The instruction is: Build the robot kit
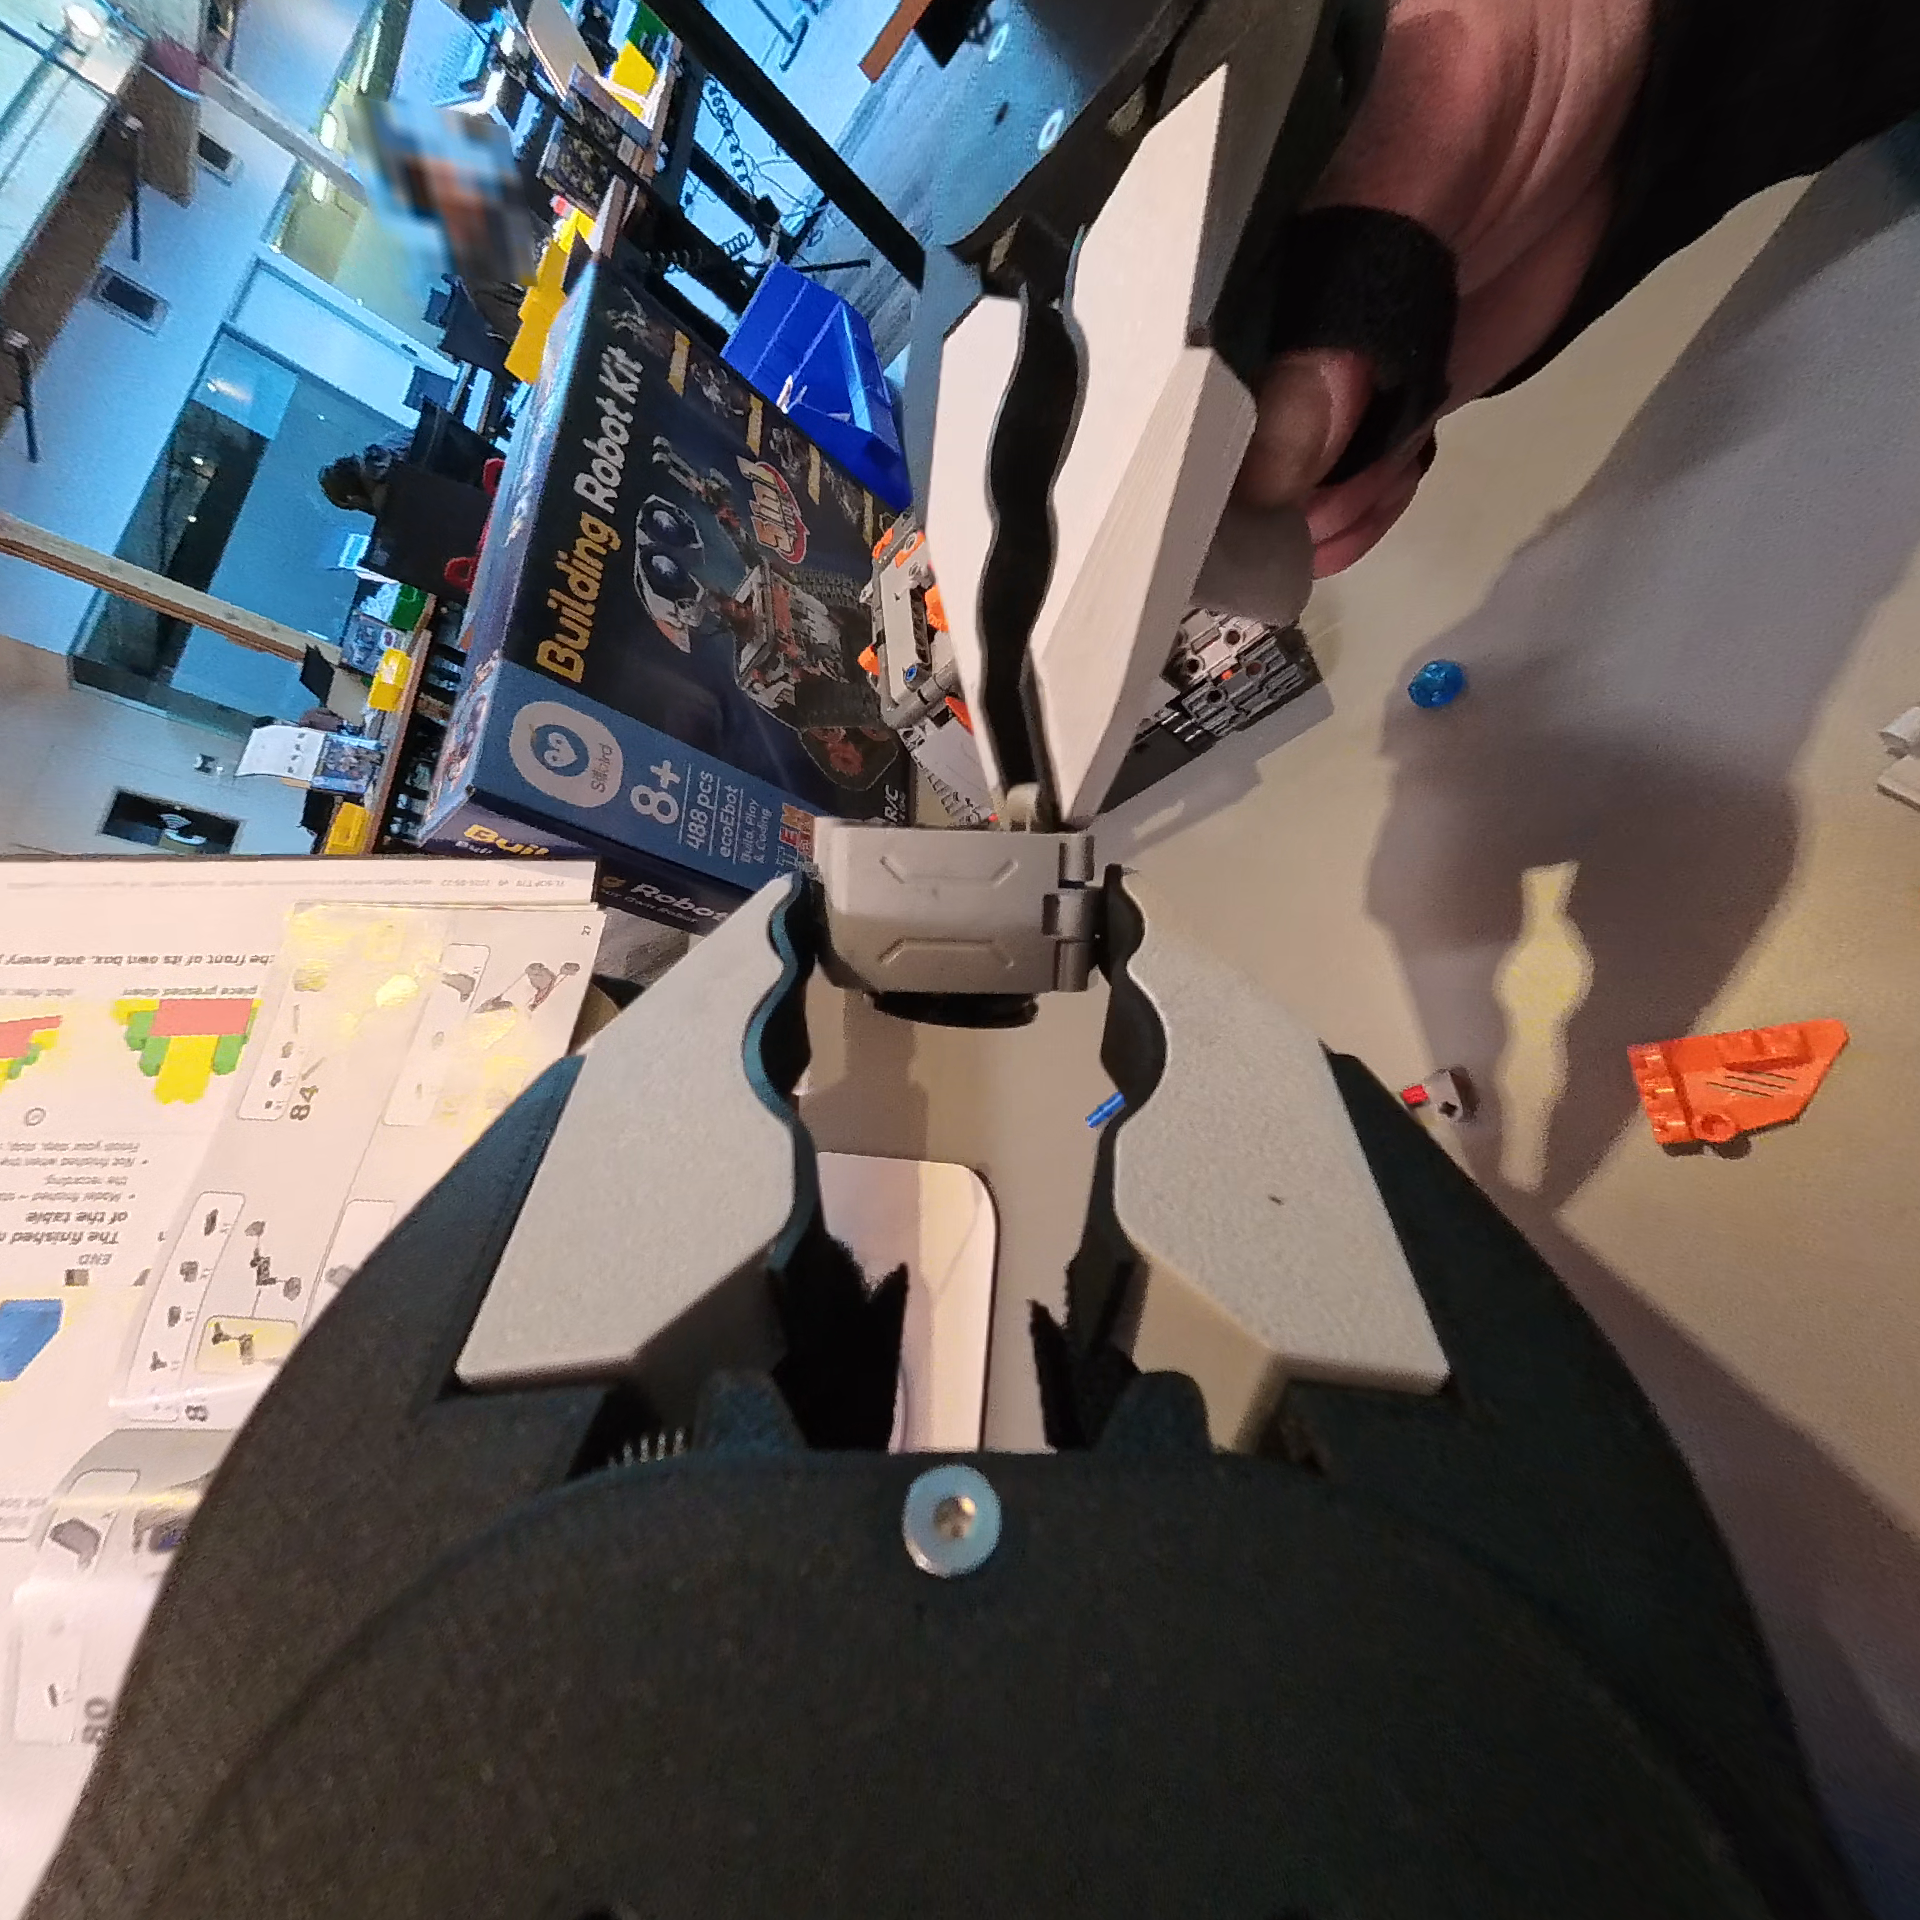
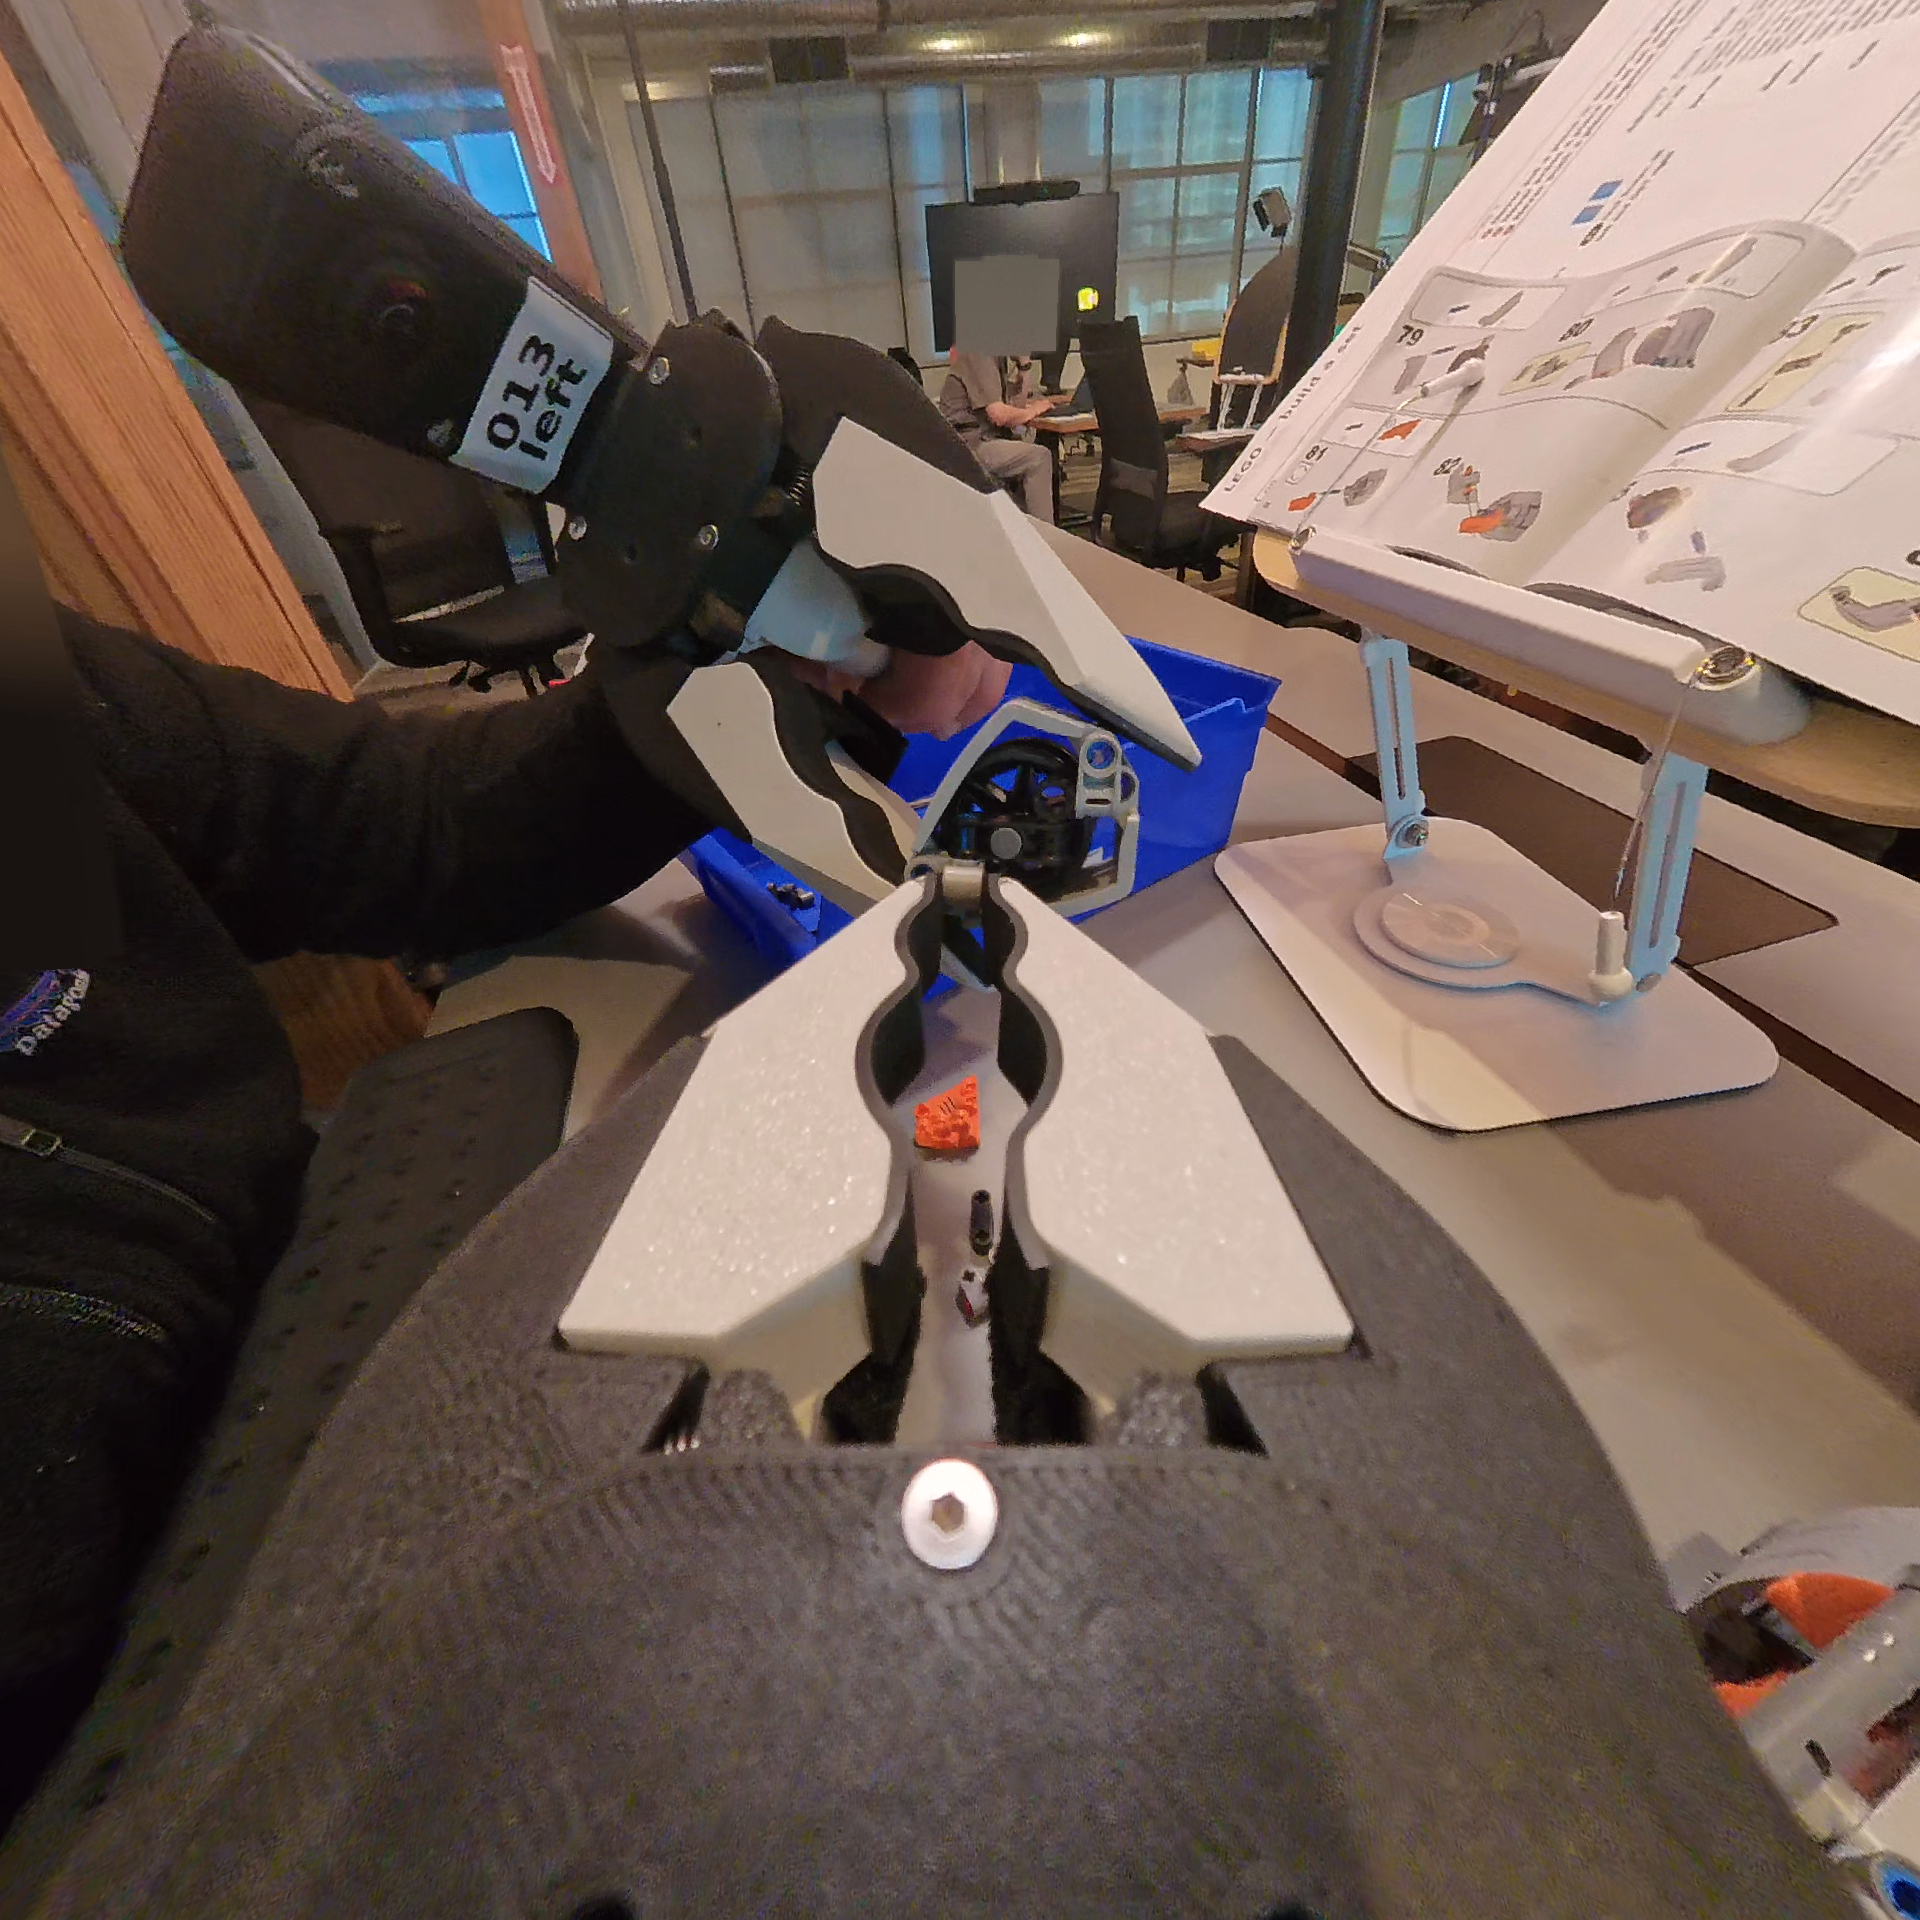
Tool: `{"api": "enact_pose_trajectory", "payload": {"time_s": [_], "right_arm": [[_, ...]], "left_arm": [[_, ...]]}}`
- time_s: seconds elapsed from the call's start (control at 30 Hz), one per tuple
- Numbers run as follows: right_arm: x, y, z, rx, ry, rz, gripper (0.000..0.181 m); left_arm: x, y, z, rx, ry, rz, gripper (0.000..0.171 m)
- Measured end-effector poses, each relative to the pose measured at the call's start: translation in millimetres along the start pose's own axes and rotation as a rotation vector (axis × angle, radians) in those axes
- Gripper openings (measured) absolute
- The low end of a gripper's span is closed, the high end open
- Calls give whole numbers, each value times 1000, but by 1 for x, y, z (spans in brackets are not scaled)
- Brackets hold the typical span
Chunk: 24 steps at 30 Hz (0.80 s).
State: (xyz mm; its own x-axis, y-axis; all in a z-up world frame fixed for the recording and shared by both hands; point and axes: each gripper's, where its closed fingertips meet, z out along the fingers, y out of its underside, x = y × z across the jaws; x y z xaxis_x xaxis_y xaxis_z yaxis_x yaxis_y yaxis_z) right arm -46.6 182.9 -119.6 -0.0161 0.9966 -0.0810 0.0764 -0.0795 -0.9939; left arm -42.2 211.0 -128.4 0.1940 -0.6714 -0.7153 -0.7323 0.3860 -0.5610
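Grey wheel assembly (image 1: 951,914) between the left gripper (image 1: 951,914) fingertips — right gripper (image 2: 964,883) pinched on one small peg (image 2: 961,881).

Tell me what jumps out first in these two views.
Dead centre, the two grippers meet on one grey brick assembly: the left gripper clamps its grey shell, and the right gripper pinches a small grey pin on its frame beside a black wheel. A blue bin sits behind, an open instruction booklet stands on a stand to the right, and an orange piece lies loose on the table.
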Motion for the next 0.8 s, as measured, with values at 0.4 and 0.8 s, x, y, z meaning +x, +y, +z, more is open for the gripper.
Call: {"api": "enact_pose_trajectory", "payload": {"time_s": [0.4,0.8], "right_arm": [[2,-2,0,31,-8,15,5],[3,1,0,10,4,-10,5]], "left_arm": [[0,6,4,-16,17,-7,52],[2,8,5,-36,11,18,52]]}}
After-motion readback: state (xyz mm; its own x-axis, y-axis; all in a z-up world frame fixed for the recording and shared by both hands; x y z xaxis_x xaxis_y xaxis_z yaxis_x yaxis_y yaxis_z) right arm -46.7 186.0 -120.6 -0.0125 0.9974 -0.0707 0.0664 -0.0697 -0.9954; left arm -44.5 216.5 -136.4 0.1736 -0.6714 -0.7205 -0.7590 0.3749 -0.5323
